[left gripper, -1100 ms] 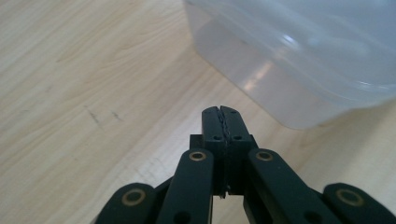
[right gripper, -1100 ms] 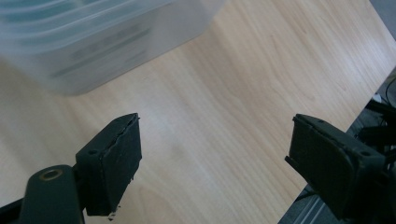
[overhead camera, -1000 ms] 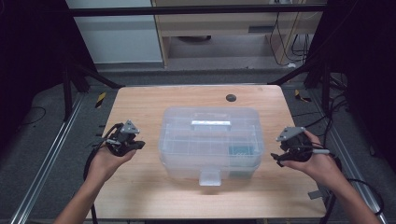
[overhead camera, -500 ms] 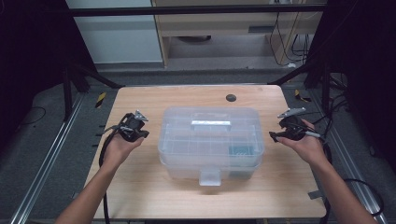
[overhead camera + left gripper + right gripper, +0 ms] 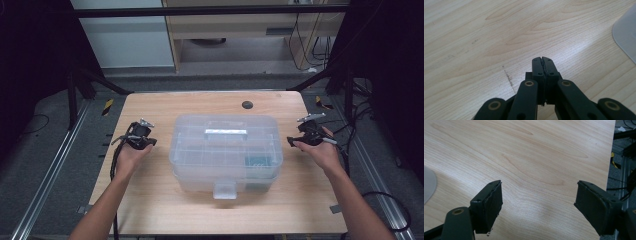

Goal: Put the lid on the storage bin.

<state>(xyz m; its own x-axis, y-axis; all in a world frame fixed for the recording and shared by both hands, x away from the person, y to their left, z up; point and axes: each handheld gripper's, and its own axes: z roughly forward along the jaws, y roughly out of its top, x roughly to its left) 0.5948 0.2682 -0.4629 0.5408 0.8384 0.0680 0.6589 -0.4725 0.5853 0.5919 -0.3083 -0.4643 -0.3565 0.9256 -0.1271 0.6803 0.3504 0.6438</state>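
A light wooden desk (image 5: 150,200) stands on a grey floor, with dark framing on both sides and pale cabinets behind. At its centre sits a clear plastic lidded storage box (image 5: 225,150) with a grey handle in the lid and a latch tab facing the person; a teal item shows through the lid near the box's right front corner. A small black round disc (image 5: 247,104) lies on the desk behind the box, well apart from it.

The left tongs (image 5: 149,142) are held just beside the box's left wall, not touching it; the left gripper view shows them pressed together with nothing between (image 5: 543,65). The right tongs (image 5: 291,142) are held near the box's right wall, apart from it; their jaws stand wide apart over bare wood (image 5: 537,202) and have just been opening, with nothing between them.

Compared with a second ago, both hands have moved forward along the box's sides and sit lower. The box has not shifted.
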